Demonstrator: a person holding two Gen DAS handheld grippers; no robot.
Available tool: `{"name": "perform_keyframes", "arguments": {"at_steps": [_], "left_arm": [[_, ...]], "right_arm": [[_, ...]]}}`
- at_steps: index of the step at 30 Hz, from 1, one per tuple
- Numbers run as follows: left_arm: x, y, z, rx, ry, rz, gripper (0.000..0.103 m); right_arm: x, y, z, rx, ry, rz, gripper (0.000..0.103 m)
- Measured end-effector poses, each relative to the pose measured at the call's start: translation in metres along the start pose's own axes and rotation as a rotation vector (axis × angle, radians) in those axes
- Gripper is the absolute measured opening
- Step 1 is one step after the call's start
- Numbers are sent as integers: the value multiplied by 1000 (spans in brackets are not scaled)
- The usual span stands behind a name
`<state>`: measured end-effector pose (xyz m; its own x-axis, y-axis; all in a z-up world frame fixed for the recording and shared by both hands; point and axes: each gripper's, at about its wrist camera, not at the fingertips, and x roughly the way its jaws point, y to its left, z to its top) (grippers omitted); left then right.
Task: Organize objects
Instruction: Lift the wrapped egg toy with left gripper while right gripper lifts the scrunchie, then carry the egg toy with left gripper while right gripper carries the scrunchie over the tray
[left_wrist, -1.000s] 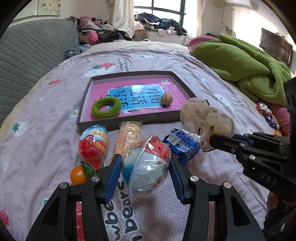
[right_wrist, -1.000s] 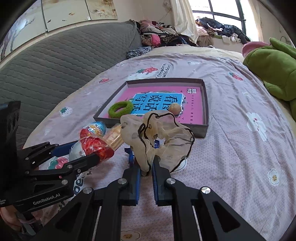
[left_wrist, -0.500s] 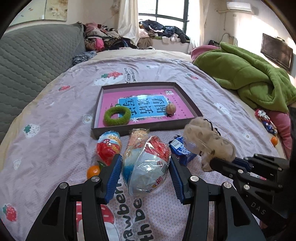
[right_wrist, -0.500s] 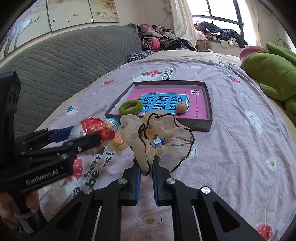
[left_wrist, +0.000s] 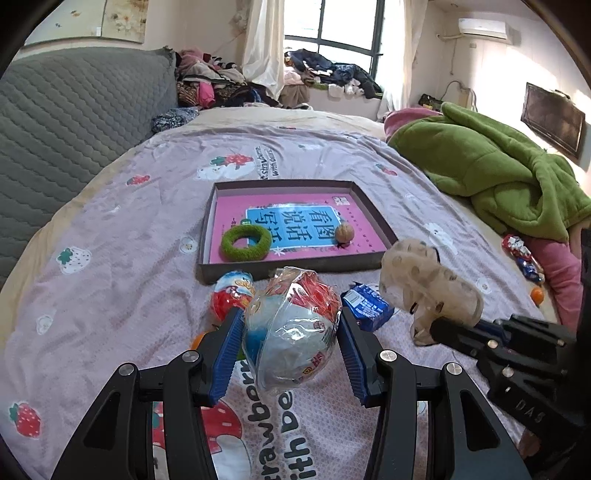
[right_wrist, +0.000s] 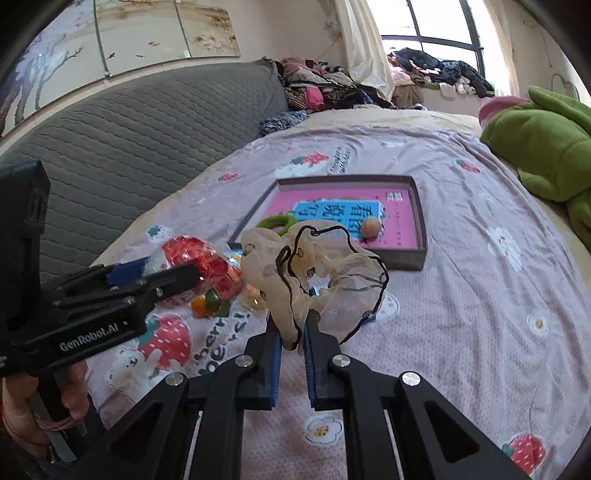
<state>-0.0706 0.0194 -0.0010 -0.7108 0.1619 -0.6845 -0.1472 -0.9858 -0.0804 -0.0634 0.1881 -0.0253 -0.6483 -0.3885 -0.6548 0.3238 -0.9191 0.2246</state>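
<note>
Bedroom, bed (left_wrist: 122, 266) w/ strawberry sheet. Nearest us, left tool (left_wrist: 288, 339) clamps a wrapped toy egg (left_wrist: 291, 328); slick film, it may squirt out. Right tool (right_wrist: 293, 332) pinches a beige scrunchie (right_wrist: 314, 258) by one fold & could drop it short of the tray (left_wrist: 236, 267) beyond.

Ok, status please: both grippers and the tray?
Left gripper shut on wrapped egg. Right gripper shut on scrunchie. Tray ahead, path clear.
</note>
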Motion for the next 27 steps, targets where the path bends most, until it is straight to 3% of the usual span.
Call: {"name": "perform_keyframes", "arguments": {"at_steps": [27], "left_arm": [[-1, 9, 56, 17, -62, 71, 52]], "right_arm": [[-10, 20, 86, -72, -134, 52, 11]]}}
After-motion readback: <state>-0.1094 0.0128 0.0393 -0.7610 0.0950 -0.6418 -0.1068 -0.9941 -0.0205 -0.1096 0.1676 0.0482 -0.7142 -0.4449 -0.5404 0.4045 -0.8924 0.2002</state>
